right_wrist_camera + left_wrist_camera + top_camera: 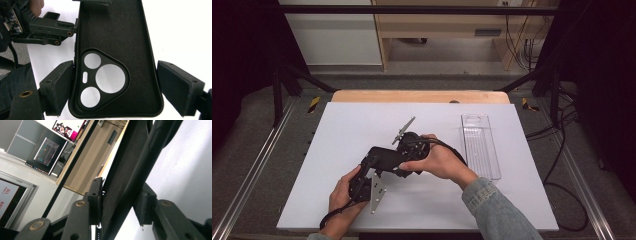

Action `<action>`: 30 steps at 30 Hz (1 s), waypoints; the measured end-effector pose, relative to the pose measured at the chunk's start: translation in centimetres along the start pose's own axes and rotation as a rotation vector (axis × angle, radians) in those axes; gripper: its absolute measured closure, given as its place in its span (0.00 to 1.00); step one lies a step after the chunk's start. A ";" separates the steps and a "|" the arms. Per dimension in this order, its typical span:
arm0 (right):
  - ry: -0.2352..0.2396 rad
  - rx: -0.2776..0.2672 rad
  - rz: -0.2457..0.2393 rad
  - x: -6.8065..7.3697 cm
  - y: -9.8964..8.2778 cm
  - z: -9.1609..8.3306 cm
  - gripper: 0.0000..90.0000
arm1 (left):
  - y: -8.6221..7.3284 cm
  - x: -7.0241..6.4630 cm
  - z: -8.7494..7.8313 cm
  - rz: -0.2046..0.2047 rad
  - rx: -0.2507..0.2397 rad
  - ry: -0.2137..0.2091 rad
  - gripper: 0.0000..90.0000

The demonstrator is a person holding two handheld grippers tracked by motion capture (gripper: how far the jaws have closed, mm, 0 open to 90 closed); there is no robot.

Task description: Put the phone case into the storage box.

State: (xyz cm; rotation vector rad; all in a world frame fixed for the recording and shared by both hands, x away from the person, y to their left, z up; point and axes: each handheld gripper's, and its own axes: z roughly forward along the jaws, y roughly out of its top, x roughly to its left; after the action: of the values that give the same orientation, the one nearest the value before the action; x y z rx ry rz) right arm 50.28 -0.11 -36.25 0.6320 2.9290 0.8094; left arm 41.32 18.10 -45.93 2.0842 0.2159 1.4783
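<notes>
A black phone case (383, 157) with a three-hole camera cut-out hangs over the white table between both grippers. In the right gripper view the case (112, 32) lies with its soft inside towards the camera, and my right gripper (115, 85) has a pad on each long side near the cut-out end. The left gripper's fingers (53, 25) clamp the case's far end. In the left gripper view the case (130, 170) runs edge-on between the pads of my left gripper (120, 202), which press on both faces. From above, the left gripper (368, 167) comes from the near left and the right gripper (396, 161) from the right.
A clear plastic tray (479, 145) lies lengthwise at the right of the white table sheet (352, 120). Metal frame rails run along both table sides. A monitor (47, 152) and a wooden shelf stand beyond the table.
</notes>
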 end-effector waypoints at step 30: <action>0.031 -0.317 0.078 0.4 -0.9 -3.3 0.06 | -0.3 0.2 -0.2 -0.074 -0.001 -0.097 0.89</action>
State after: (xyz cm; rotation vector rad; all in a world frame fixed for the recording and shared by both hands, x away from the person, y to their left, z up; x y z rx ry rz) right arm 49.08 -2.21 -33.86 0.7124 2.7263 1.2664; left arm 41.27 18.54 -45.86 2.1180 0.2516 1.3307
